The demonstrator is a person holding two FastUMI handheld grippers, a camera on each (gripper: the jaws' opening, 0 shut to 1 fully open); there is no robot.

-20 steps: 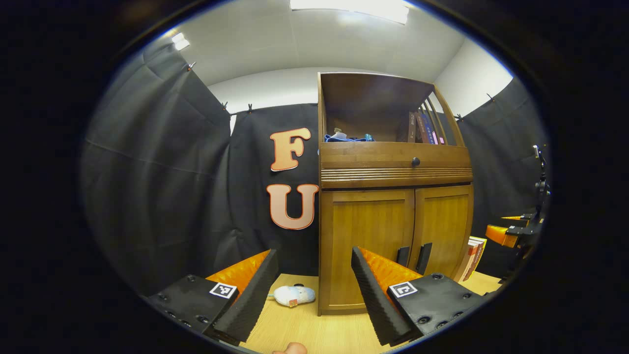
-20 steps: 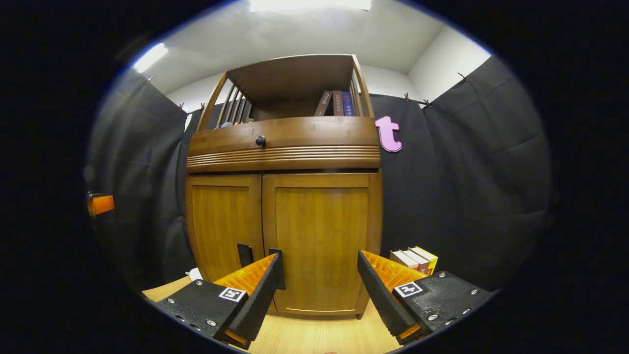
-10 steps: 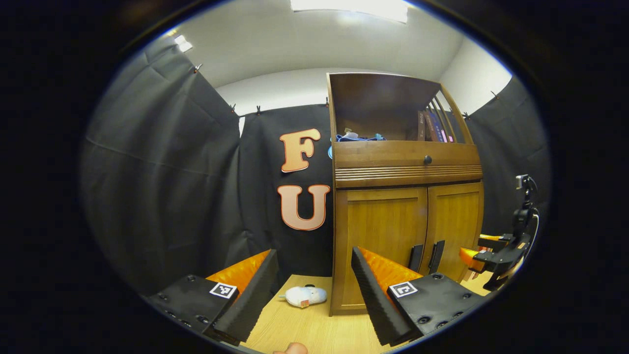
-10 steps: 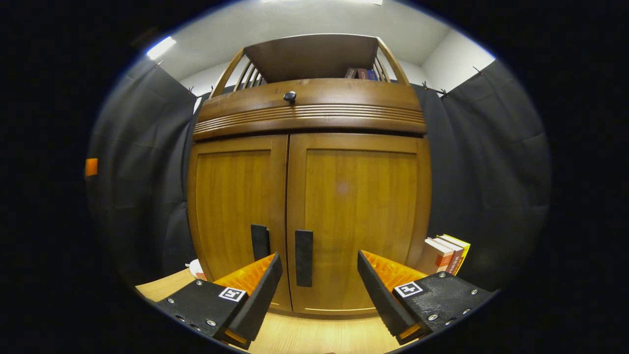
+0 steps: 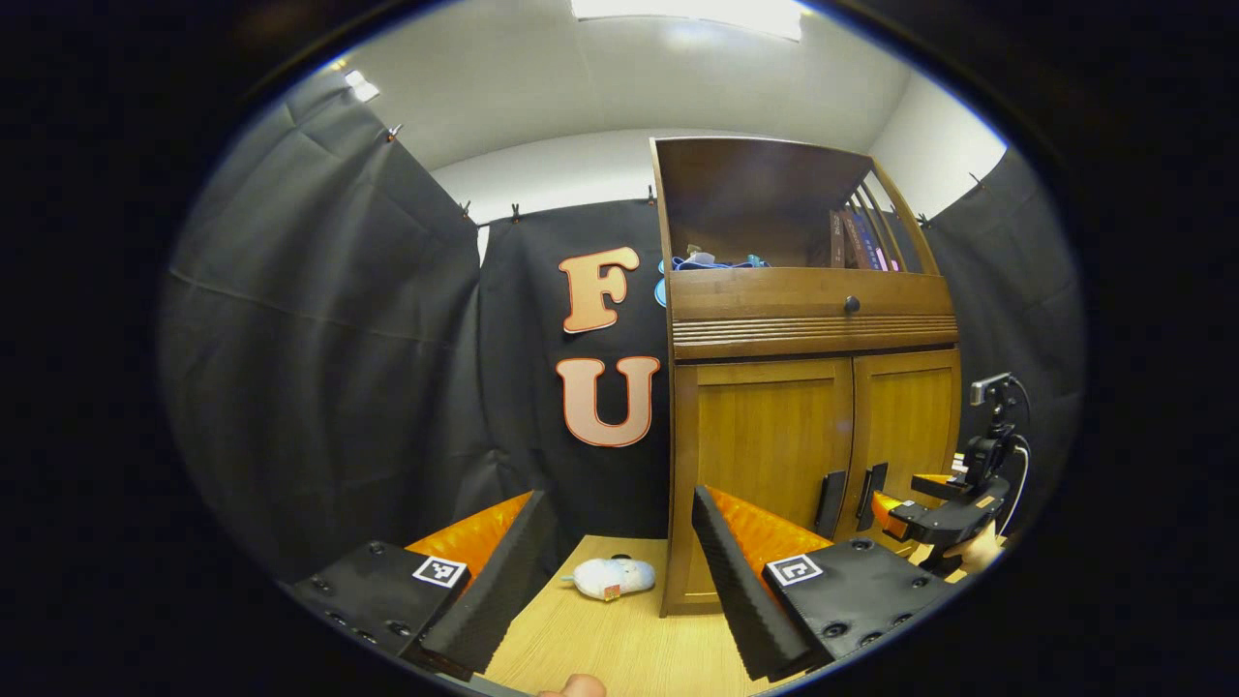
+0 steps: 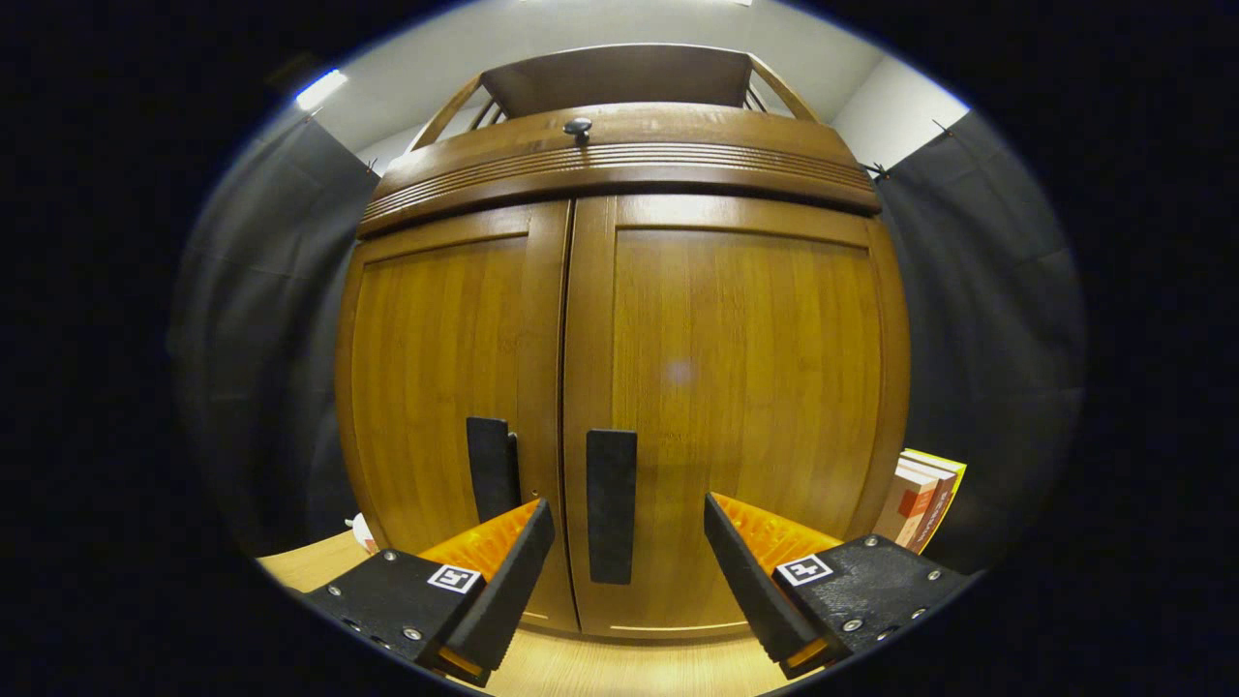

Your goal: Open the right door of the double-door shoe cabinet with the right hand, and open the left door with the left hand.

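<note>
Right door handle (image 6: 611, 503) sits low by the cabinet's centre seam, both doors shut. Right gripper (image 6: 627, 561) w/ fingers apart, handle between them, not touching: ease fwd, centre, clamp, pull. Left gripper (image 5: 619, 552) apart too, left of cabinet (image 5: 765, 455).

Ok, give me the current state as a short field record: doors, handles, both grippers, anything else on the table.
cabinet: brown wooden double-door shoe cabinet, on light wooden table
right door: closed
left door: closed
right door's black bar handle: between the open fingers, not yet clamped
left door's black bar handle: untouched
right gripper: open
left gripper: open, back from the cabinet
other: white plush toy; books right of cabinet
</note>
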